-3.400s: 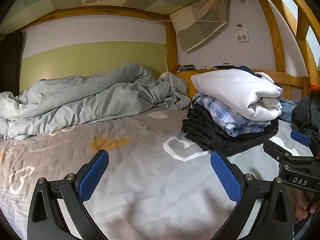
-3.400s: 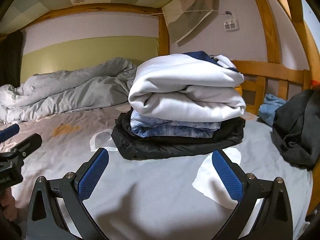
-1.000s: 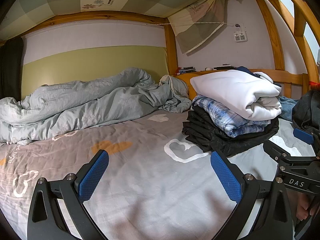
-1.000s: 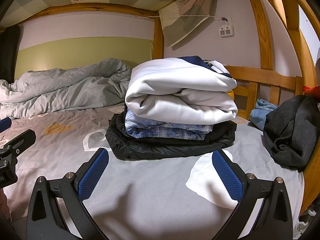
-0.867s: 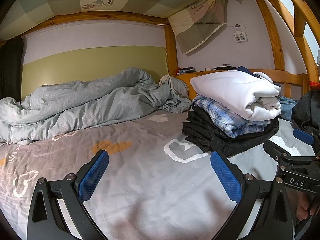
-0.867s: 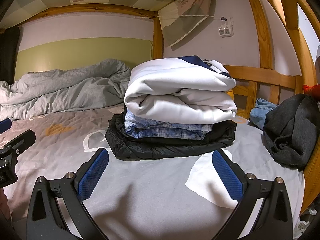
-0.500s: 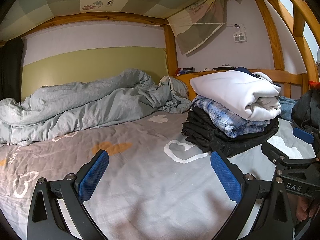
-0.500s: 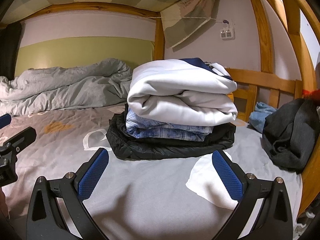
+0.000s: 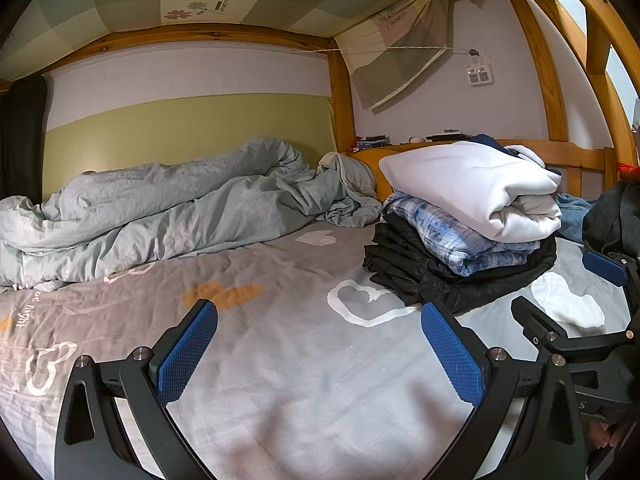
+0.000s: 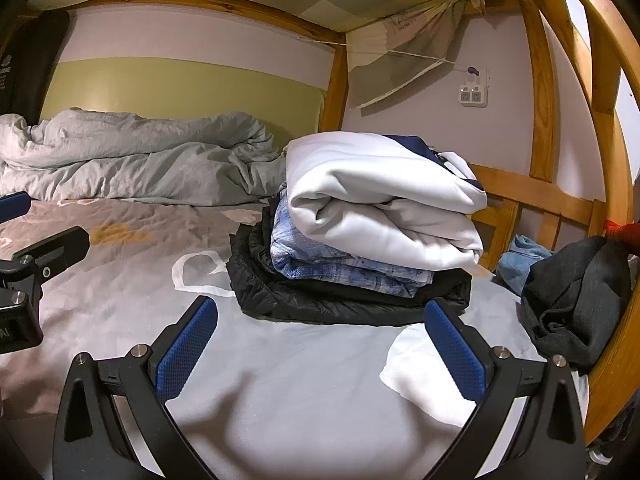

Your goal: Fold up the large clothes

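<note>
A stack of folded clothes sits on the bed: a white garment (image 9: 476,184) (image 10: 380,196) on top, a blue plaid shirt (image 9: 448,236) (image 10: 340,268) under it, a black jacket (image 9: 432,276) (image 10: 312,300) at the bottom. A crumpled dark grey garment (image 10: 576,292) lies to the right by the rail, a blue one (image 10: 520,260) behind it. My left gripper (image 9: 316,356) hovers open over bare sheet, left of the stack. My right gripper (image 10: 320,352) hovers open just before the stack. Both hold nothing.
A rumpled grey duvet (image 9: 168,208) lies along the back wall. The grey sheet (image 9: 280,320) has heart prints. A wooden bed rail (image 10: 536,196) closes the right side, with a post (image 9: 342,100) at the corner. A power strip (image 10: 474,94) hangs on the wall.
The right wrist view has swung to the right, so the stack sits more centred and the dark garment larger. The left gripper has barely moved. Both grippers stay open.
</note>
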The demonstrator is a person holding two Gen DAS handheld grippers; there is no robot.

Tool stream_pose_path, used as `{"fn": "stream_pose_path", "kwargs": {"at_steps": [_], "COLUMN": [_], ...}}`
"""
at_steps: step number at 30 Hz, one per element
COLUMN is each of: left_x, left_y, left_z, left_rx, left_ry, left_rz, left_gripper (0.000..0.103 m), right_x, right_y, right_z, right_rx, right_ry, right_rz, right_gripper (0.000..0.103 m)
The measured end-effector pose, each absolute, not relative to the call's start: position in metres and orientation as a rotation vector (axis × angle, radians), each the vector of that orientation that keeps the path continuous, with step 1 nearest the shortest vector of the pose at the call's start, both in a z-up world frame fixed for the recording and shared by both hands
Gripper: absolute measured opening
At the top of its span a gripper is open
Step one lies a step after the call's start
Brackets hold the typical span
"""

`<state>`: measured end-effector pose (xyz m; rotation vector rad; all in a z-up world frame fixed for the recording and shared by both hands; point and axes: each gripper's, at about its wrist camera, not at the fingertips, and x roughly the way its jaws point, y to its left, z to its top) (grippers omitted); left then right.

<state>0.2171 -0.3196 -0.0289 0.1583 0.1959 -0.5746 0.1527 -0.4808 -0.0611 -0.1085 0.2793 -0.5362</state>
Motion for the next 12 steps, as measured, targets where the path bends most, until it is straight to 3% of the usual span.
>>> {"fn": "stream_pose_path", "kwargs": {"at_steps": [12], "left_x": [0.2177], "left_y": [-0.3189], "left_z": [-0.029], "left_rx": [0.15], "left_ry": [0.207], "left_rz": [-0.575], "left_gripper": [0.103], "right_x": [0.149], "right_y": [-0.4832], "right_z": [-0.061], "right_rx": [-0.096], "right_ry": [0.28], "right_rz": [-0.54], "right_gripper": [0.102]}}
